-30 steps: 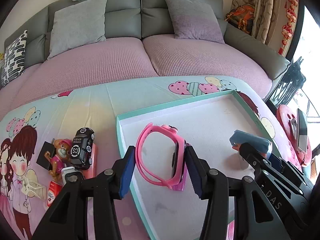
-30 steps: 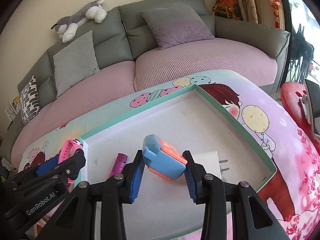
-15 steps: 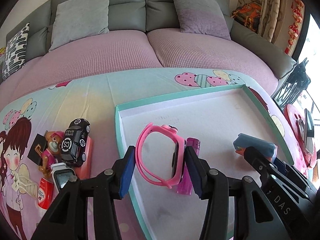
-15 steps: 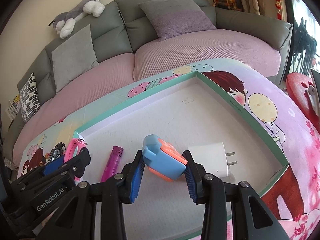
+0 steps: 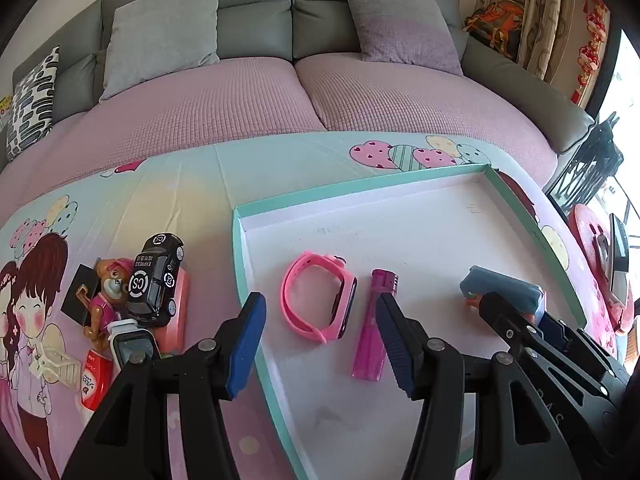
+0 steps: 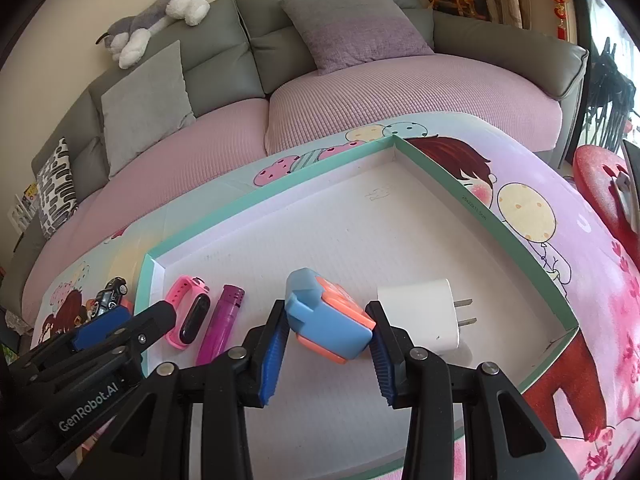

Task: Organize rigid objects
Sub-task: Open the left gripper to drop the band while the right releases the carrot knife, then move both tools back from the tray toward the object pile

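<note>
1. Closest, left hand-held gripper [image 5: 318,344]: jaws have just been opening and now stand apart; pink watch [image 5: 320,298] lies free just ahead between them, touching neither pad. Released, I judge.
2. Right hand-held gripper [image 6: 326,344]: pads clamped on blue-and-orange gadget [image 6: 328,324], carried low over the tray floor, seemingly to set it in the row.
3. Purple lighter [image 5: 374,328] lies beside the left gripper's right finger; white charger [image 6: 424,316] just right of the gadget.
4. Beyond: teal tray [image 6: 520,236] rim. Left of it on the bench [image 5: 180,184]: toy car [image 5: 156,278], unsorted pile.
</note>
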`<action>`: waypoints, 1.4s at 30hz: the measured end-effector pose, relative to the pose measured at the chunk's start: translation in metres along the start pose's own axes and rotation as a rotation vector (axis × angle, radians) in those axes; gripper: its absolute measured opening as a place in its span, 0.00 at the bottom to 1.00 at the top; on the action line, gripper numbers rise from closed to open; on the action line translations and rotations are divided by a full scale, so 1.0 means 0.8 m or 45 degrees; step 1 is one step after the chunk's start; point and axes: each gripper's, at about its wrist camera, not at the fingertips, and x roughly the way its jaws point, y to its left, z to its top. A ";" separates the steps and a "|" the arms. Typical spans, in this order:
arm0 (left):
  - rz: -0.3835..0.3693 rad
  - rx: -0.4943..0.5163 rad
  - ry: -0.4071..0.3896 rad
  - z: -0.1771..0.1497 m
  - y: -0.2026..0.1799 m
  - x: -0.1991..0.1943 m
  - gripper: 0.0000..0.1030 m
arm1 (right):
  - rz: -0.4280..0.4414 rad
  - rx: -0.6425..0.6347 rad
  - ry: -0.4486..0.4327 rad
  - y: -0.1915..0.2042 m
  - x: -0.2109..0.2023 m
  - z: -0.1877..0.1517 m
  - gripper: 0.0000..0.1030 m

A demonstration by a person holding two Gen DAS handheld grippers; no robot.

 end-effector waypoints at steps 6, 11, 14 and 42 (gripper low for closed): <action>0.029 -0.015 -0.013 0.002 0.006 -0.014 0.58 | -0.002 0.003 0.002 -0.001 -0.001 0.001 0.43; 0.080 -0.029 -0.040 0.003 0.014 -0.024 0.72 | -0.006 -0.018 -0.020 0.003 -0.007 0.002 0.53; 0.101 -0.045 -0.045 0.004 0.019 -0.024 0.72 | -0.030 -0.035 -0.030 0.005 -0.009 0.002 0.53; 0.253 -0.261 -0.054 -0.007 0.087 -0.016 1.00 | -0.148 -0.251 -0.018 0.037 0.004 -0.007 1.00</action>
